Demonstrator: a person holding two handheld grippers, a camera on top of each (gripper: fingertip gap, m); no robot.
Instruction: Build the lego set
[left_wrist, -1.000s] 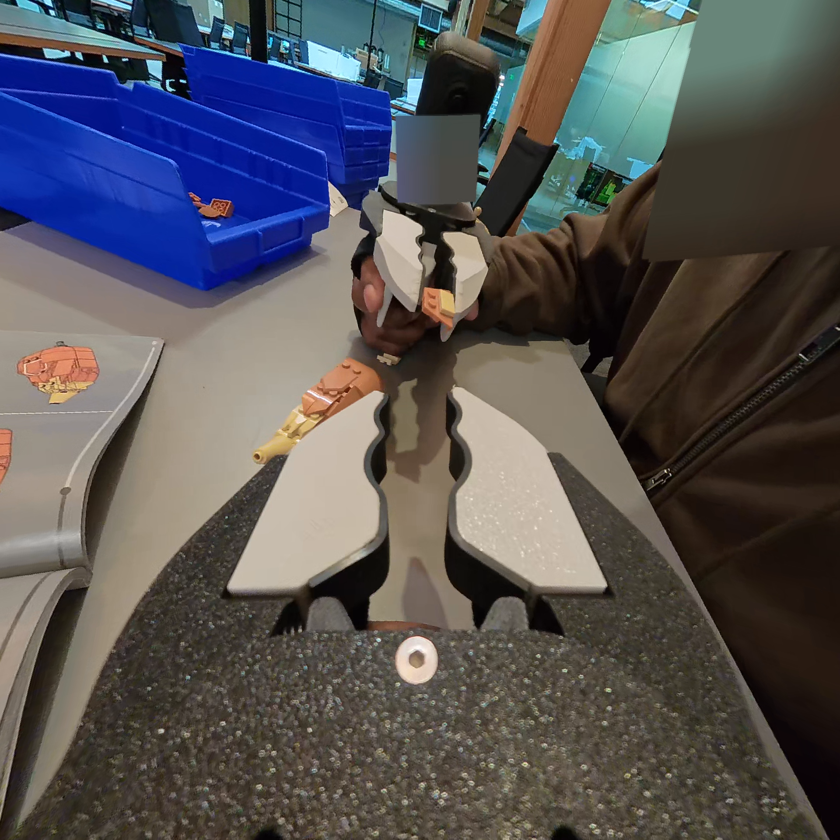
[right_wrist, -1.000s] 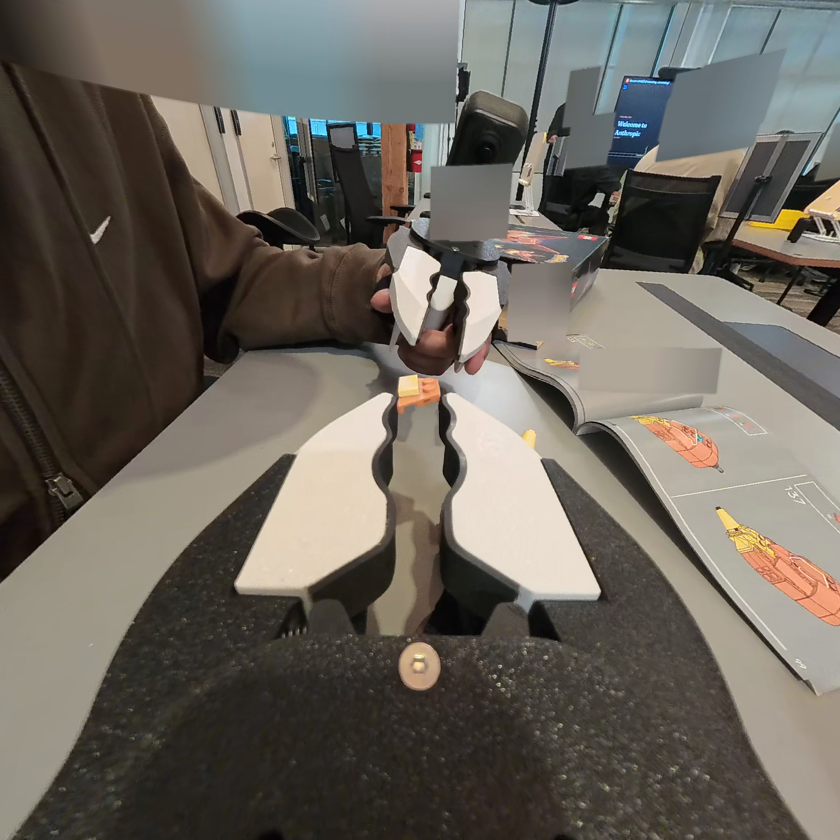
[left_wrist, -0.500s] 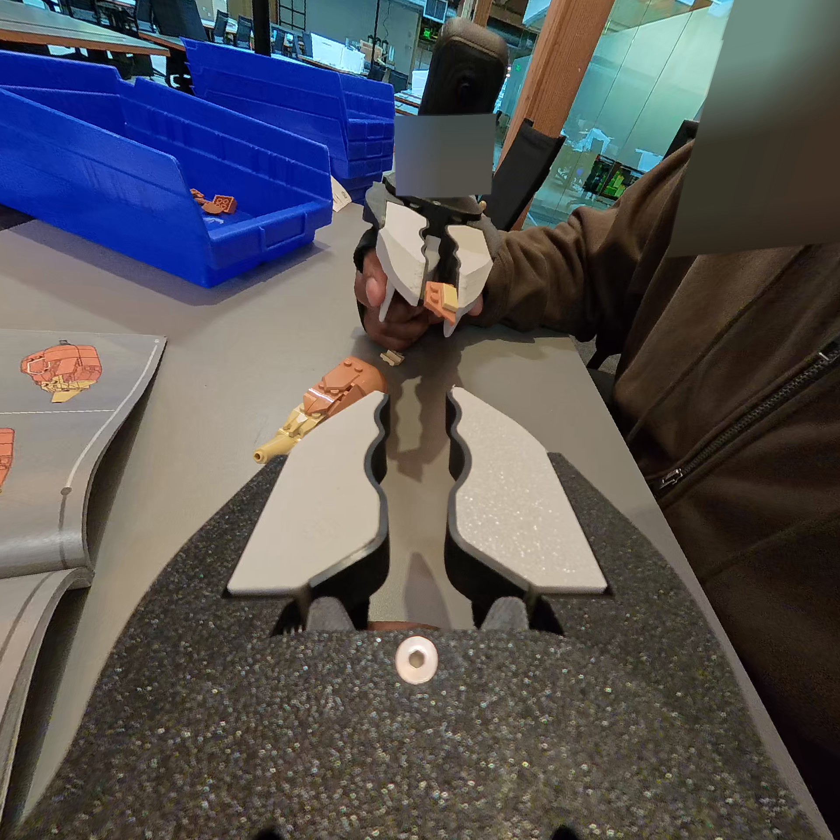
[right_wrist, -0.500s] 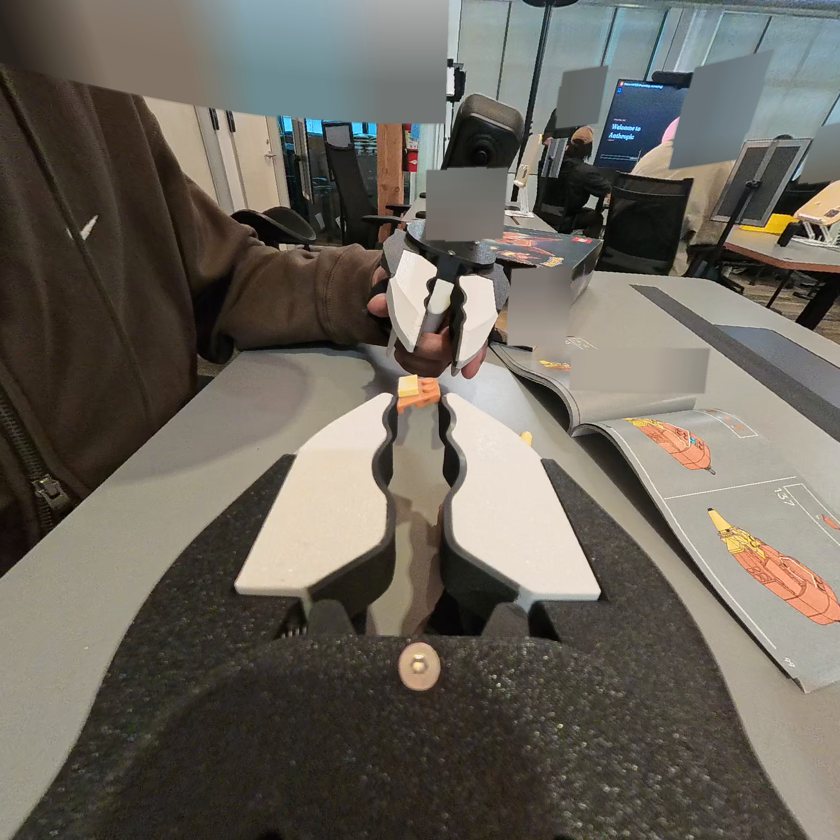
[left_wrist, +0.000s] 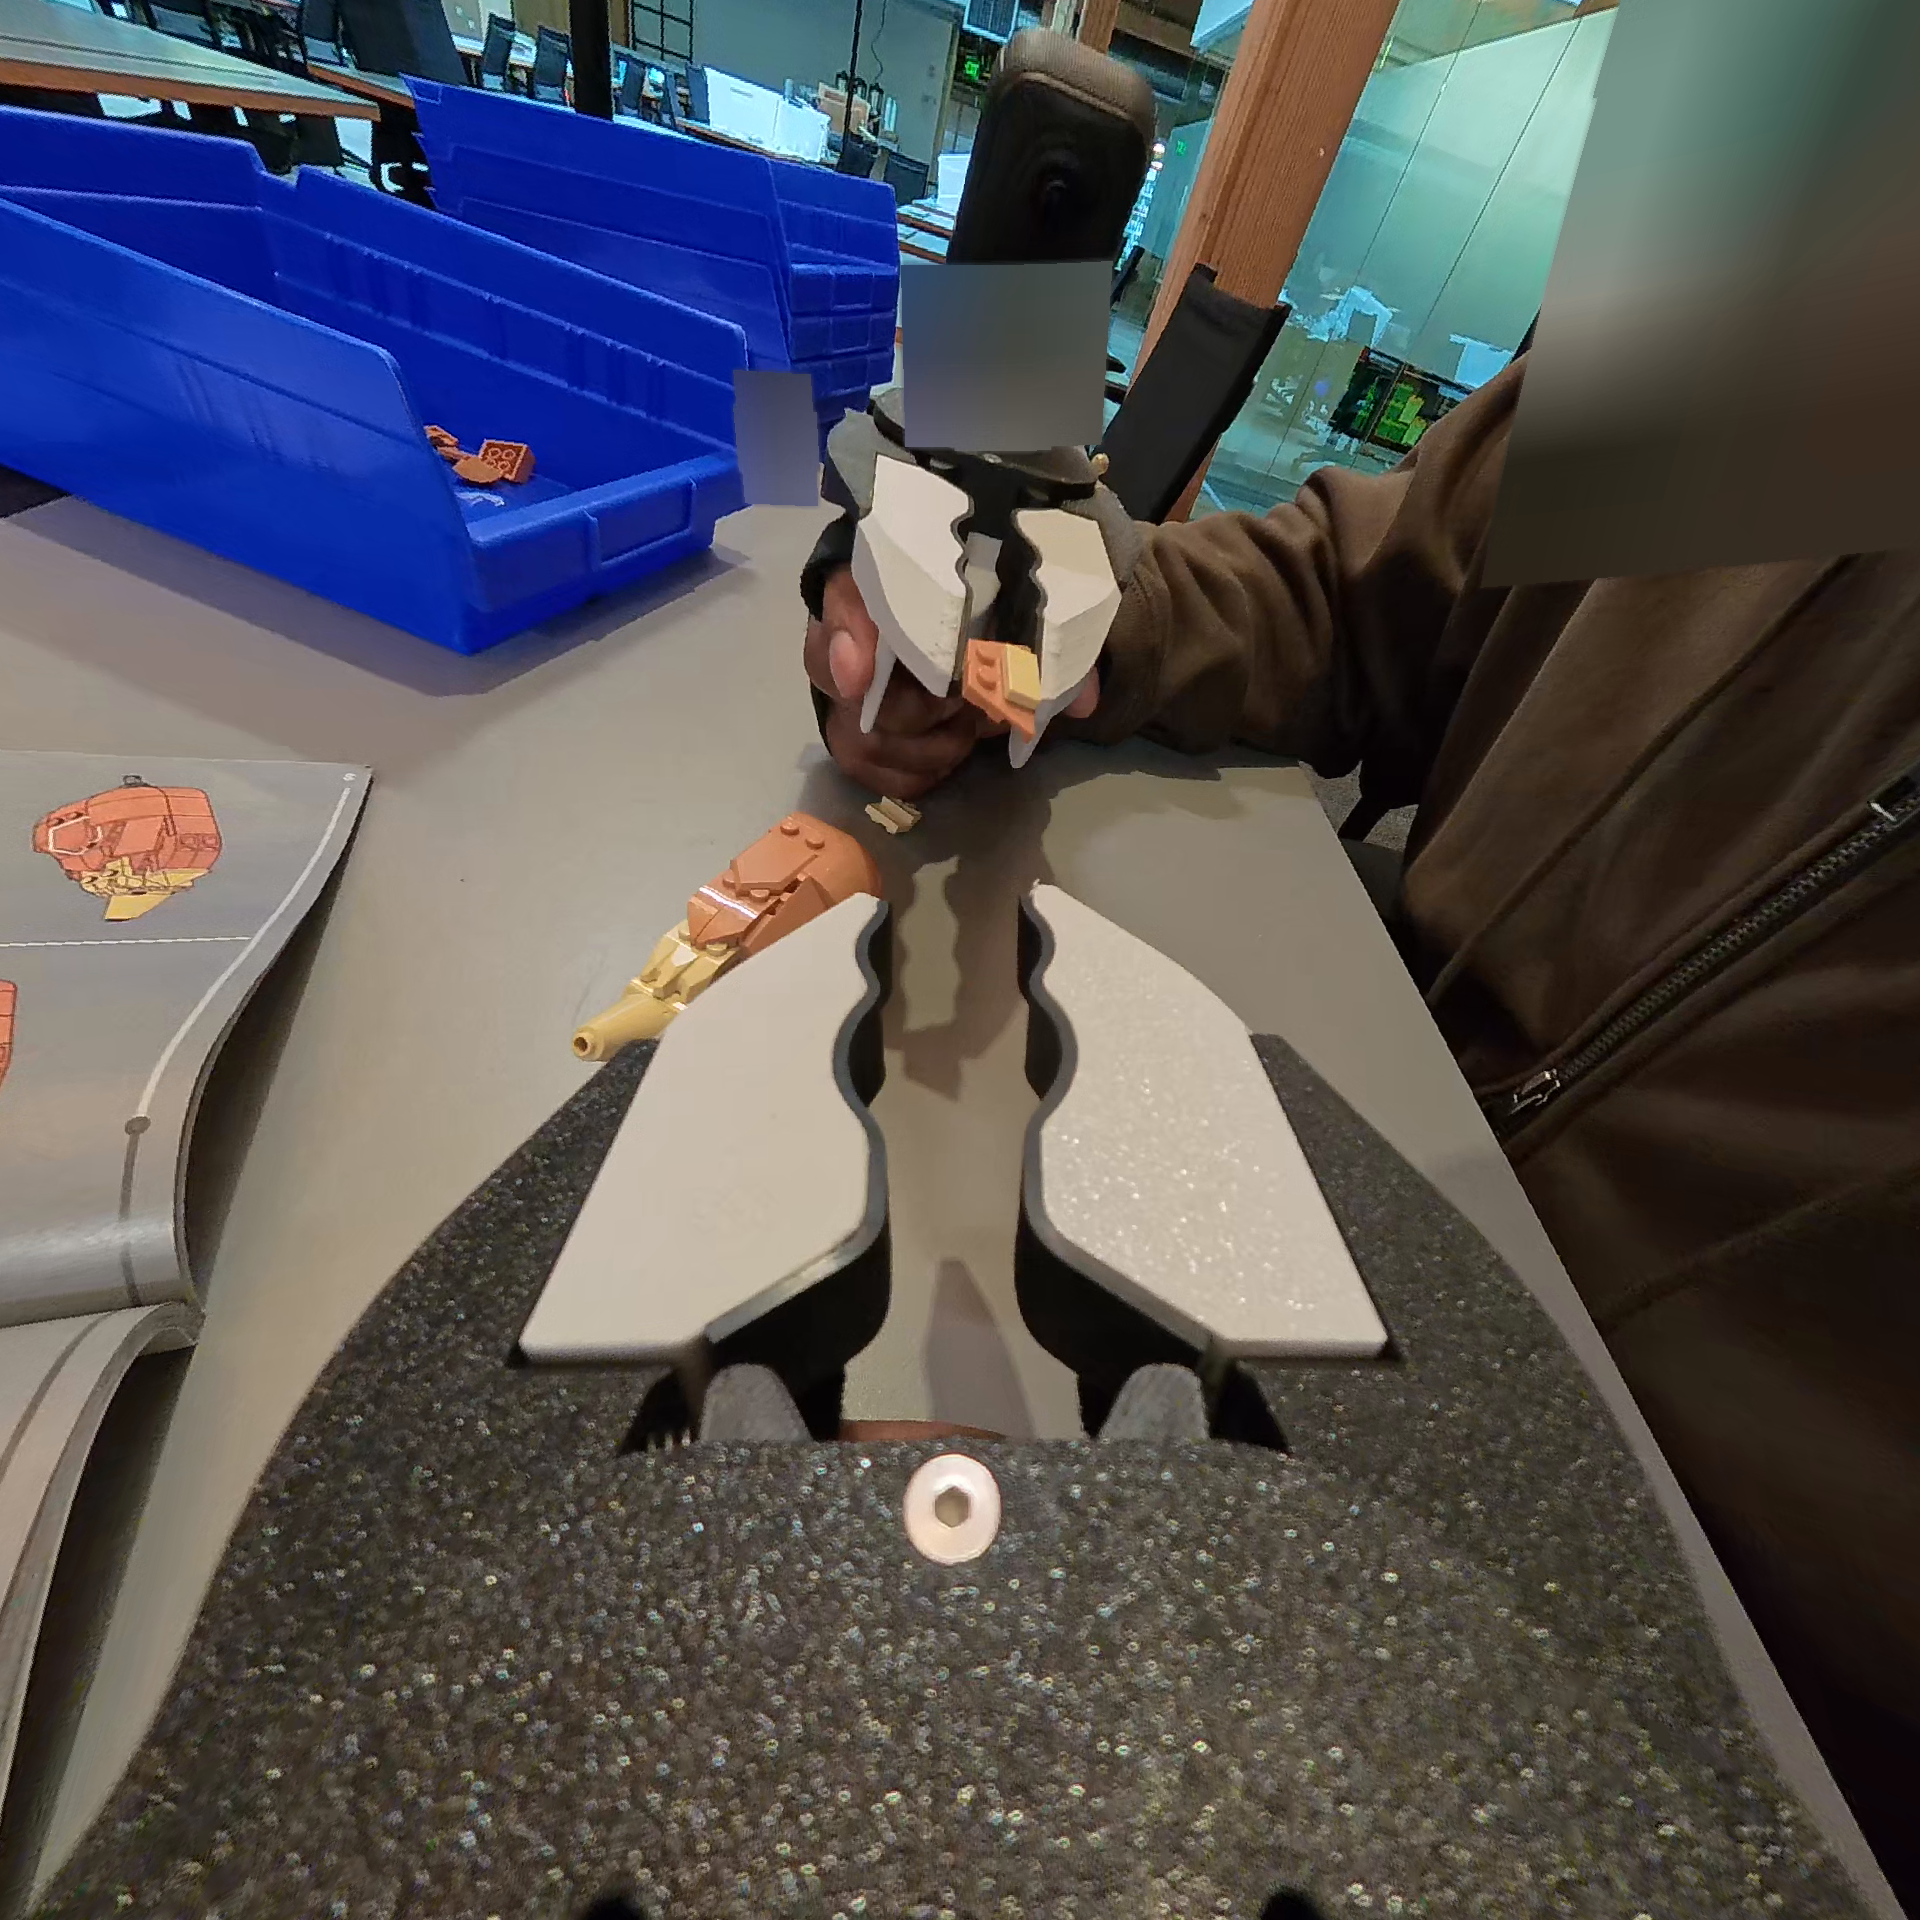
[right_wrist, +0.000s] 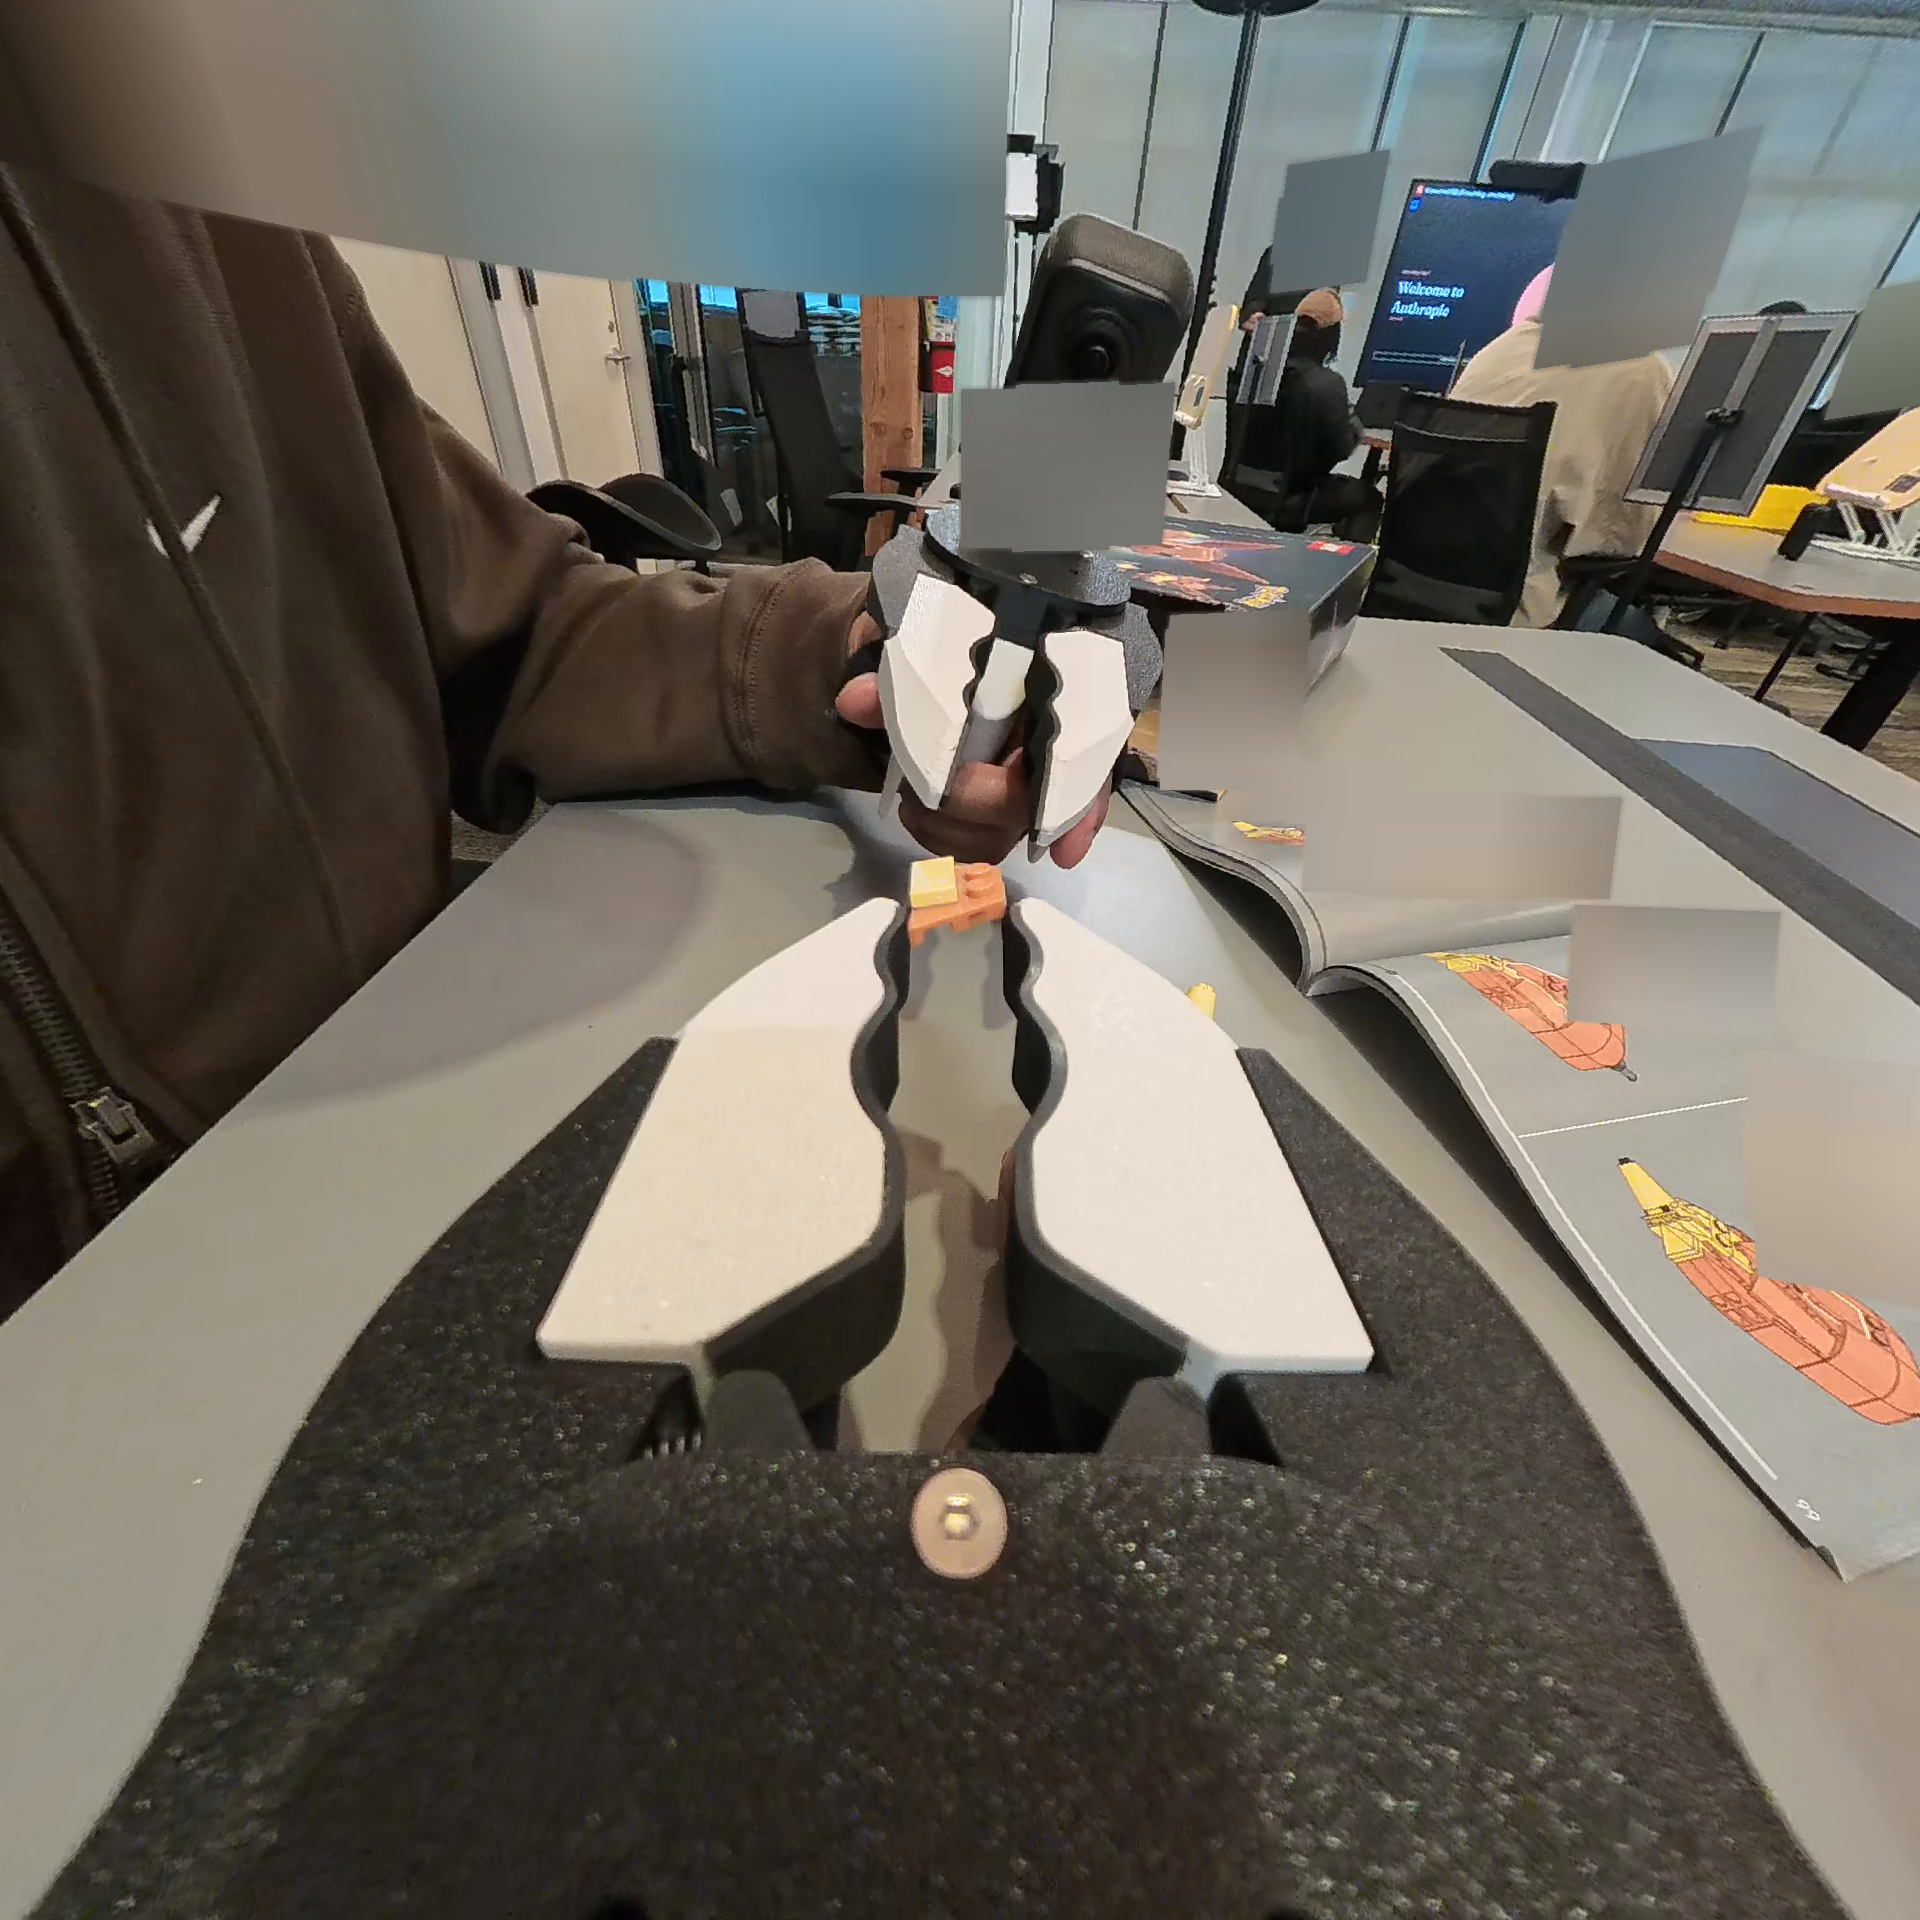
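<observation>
Grey worktop (left_wrist: 499, 727): right gripper (right_wrist: 951, 914) fingers clenched on orange-and-tan piece (right_wrist: 954, 896) at frame centre, left gripper (left_wrist: 951, 914) released, empty; best aligned squarely over half-built model (left_wrist: 753, 914) before pressing.

Right claw (right_wrist: 954, 914) clamped, raised; left claw (left_wrist: 954, 914) parted, empty, facing it.

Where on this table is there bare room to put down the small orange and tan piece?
Free: the grey table between the blue bin and the booklet, and the strip by the person's jacket. Crowded: between the left hand-held gripper and the right hand-held gripper, where the partial model and a loose tan bit lie.
</observation>
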